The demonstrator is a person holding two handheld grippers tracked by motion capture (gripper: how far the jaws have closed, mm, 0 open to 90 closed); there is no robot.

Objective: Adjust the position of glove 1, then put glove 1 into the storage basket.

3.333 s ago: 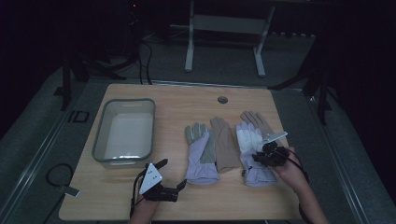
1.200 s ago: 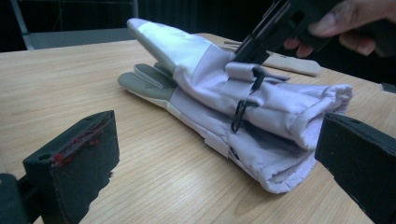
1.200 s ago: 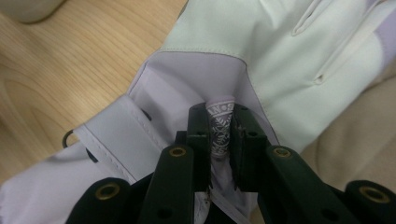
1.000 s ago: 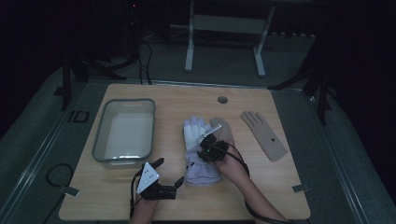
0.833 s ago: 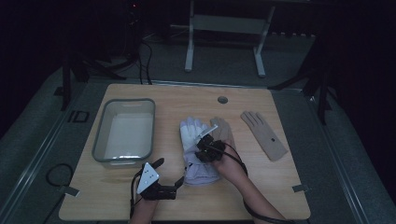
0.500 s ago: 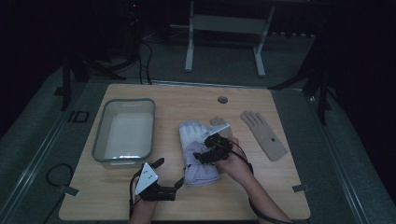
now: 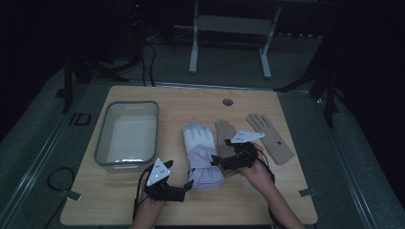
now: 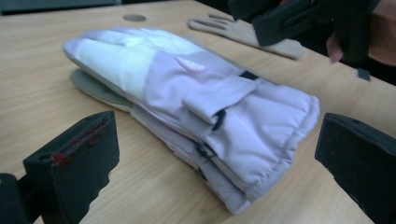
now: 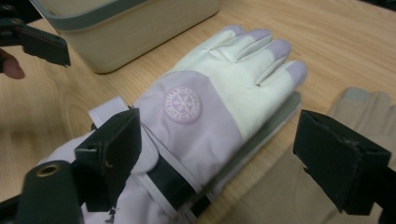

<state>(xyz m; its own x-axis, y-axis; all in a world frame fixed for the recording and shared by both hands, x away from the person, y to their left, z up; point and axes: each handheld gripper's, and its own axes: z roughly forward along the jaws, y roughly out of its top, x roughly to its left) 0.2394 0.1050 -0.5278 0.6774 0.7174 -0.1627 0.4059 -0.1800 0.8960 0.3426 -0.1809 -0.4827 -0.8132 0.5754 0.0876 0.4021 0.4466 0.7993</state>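
Observation:
Two lilac-and-white gloves [image 7: 200,152] lie stacked on the wooden table [image 7: 286,191], fingers pointing away from me. The top glove [image 9: 205,93] shows a round badge. My right gripper [image 7: 218,161] sits just right of the cuffs. Its jaws have just been opening and now stand wide, with the glove lying under the gap and no pad pressing on it. My left gripper [image 7: 189,183] stands open near the front edge, facing the glove cuffs [image 8: 261,126], apart from them. In the left gripper view the right gripper [image 8: 299,18] hovers beyond the stack.
A clear plastic tray [image 7: 102,143] stands at the left of the table. One tan glove [image 7: 223,131] lies partly beside the lilac stack, and another tan glove [image 7: 270,136] lies farther right. A round hole [image 7: 228,101] is at the table's back.
My right gripper has opened, let go of the top lilac glove on the stack and drawn back to the right. The left gripper has barely shifted.

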